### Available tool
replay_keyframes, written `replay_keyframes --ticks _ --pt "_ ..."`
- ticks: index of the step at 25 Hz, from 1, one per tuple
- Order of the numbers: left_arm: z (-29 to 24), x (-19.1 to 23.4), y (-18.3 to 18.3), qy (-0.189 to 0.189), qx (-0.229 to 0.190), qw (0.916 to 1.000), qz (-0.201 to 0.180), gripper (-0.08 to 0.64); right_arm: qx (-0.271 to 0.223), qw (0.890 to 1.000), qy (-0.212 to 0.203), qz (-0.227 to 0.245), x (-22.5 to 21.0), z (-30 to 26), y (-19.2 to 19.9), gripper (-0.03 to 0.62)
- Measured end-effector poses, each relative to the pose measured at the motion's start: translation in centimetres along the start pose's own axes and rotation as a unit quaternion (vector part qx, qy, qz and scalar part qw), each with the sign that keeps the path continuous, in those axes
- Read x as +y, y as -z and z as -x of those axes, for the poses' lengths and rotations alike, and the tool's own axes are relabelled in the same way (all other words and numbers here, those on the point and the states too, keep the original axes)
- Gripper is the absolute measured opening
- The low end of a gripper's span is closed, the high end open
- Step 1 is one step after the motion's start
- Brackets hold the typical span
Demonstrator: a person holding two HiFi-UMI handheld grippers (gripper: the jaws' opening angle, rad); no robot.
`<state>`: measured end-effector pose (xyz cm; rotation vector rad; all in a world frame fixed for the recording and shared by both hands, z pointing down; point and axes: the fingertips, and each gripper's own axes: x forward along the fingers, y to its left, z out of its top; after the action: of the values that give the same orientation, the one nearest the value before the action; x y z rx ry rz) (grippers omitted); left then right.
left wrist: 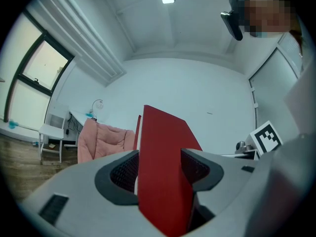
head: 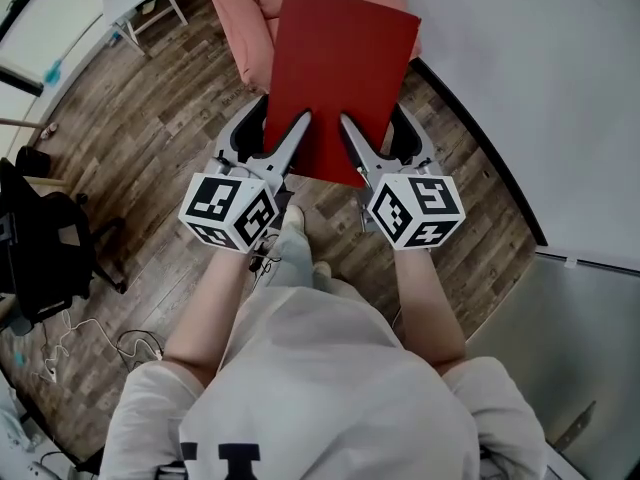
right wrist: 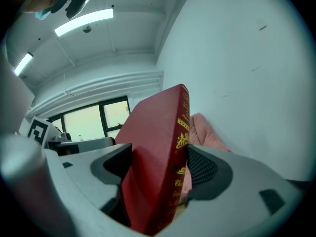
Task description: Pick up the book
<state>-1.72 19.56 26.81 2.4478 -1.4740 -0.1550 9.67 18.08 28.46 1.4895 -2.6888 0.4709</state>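
You hold one red book (head: 340,58) in two grippers. The left gripper (head: 272,136) and the right gripper (head: 382,136) each have jaws clamped on its near edge.

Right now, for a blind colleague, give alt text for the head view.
A red book is clamped at its near edge by the left gripper and right gripper, above a wood floor. A pink cushioned seat lies beyond it.
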Motion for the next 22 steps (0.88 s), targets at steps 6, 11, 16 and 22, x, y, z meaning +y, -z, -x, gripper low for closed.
replay_keyframes --ticks 6,11,16,22 --pt "3.9 -1.3 0.1 0.001 0.001 1.0 -0.004 0.256 0.003 1.0 -0.001 -0.006 2.7 3.0 0.9 0.345" --pt "5.2 -1.1 -0.3 0.009 -0.005 0.9999 -0.005 0.255 -0.003 1.0 0.006 0.001 4.0 3.5 0.6 0.345" --pt "5.4 -0.8 -0.9 0.013 -0.011 0.9998 -0.006 0.25 -0.011 1.0 0.01 -0.002 4.5 3.4 0.5 0.345" --pt "5.9 -0.1 -1.2 0.009 -0.012 0.9999 -0.008 0.25 -0.013 1.0 0.007 0.023 5.5 3.0 0.0 0.345"
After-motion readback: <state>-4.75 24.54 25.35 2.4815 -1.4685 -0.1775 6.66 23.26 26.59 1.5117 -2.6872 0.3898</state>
